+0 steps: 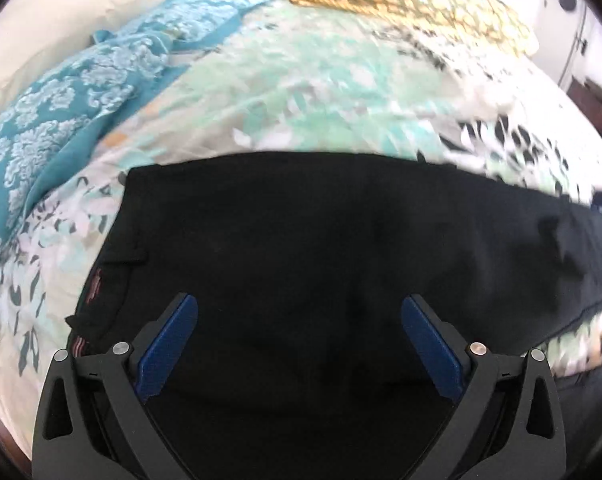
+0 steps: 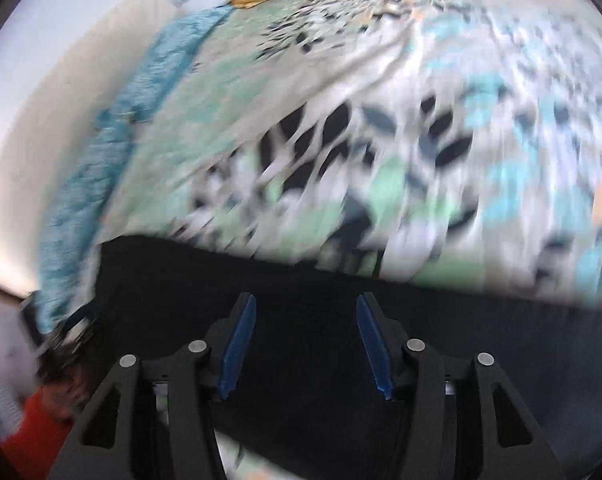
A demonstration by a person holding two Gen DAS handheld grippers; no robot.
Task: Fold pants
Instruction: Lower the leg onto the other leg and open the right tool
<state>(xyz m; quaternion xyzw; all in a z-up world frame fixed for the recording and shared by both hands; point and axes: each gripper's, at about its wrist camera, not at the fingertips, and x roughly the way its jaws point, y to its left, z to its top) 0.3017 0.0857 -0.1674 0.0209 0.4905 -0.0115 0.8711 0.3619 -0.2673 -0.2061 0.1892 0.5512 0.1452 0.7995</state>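
Pants [image 1: 301,248], black, lie flat on the bed under both grippers. Left gripper [image 1: 299,304] is spread wide, holding nothing; right gripper [image 2: 305,304] is partly spread, also holding nothing. Beyond: floral bedspread [image 1: 321,92], teal cloth [image 1: 61,112], yellow-patterned pillow [image 1: 413,4].

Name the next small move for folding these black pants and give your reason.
Probably lower the left gripper onto the black fabric pants and close near the waistband end. Both grippers are open and empty, the right gripper too, and the pants lie spread on the floral bedspread.
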